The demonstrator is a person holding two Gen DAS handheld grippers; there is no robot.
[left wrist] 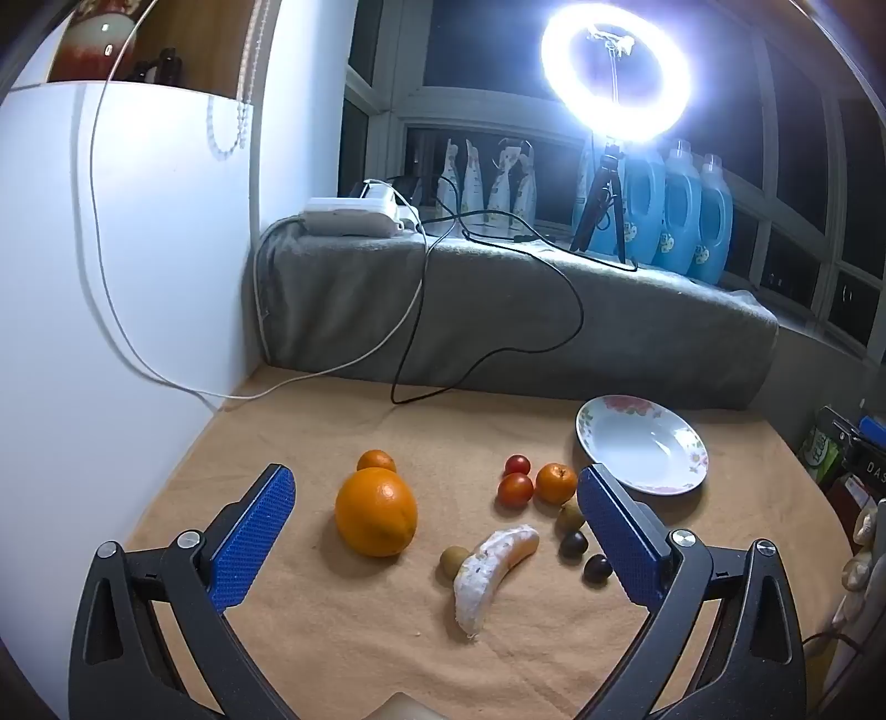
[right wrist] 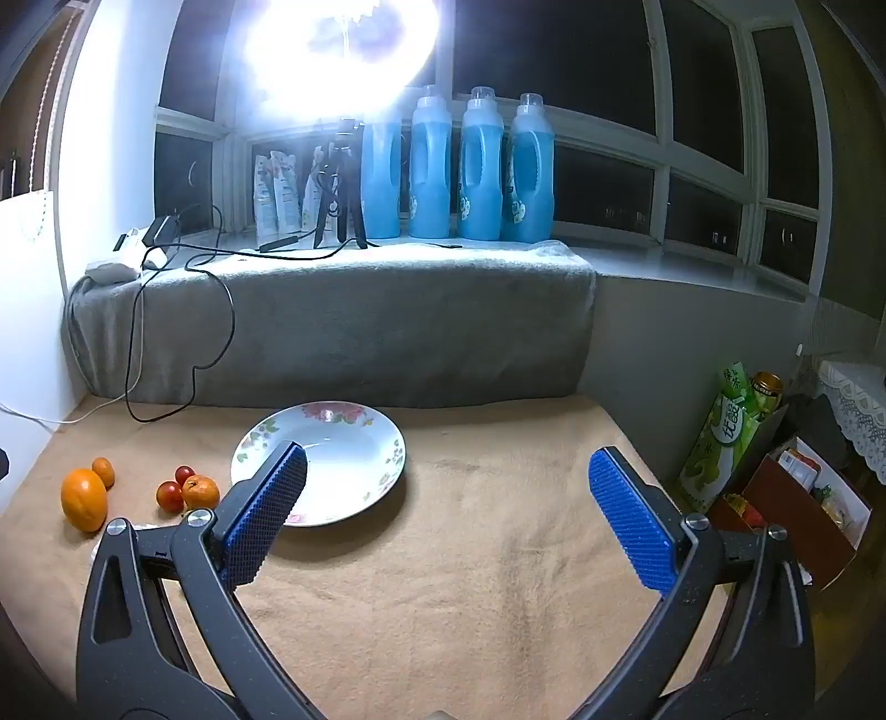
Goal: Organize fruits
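Right wrist: green carton [right wrist: 725,432], Chinese lettering.

The left gripper [left wrist: 434,482] is wide open above the tan cloth [left wrist: 332,637]. A big orange [left wrist: 376,512] sits between its fingers. Right of the orange lie a peeled piece [left wrist: 493,570] and a flowery plate [left wrist: 642,443].

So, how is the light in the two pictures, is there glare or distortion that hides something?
Left wrist view: the ring light glares but keeps its ring shape; the fruits, like the large orange, stay sharp with soft shadows. Right wrist view: the same light blooms into a white patch, hiding its ring. Both views: fisheye bends the window frames, and the corners go dark.
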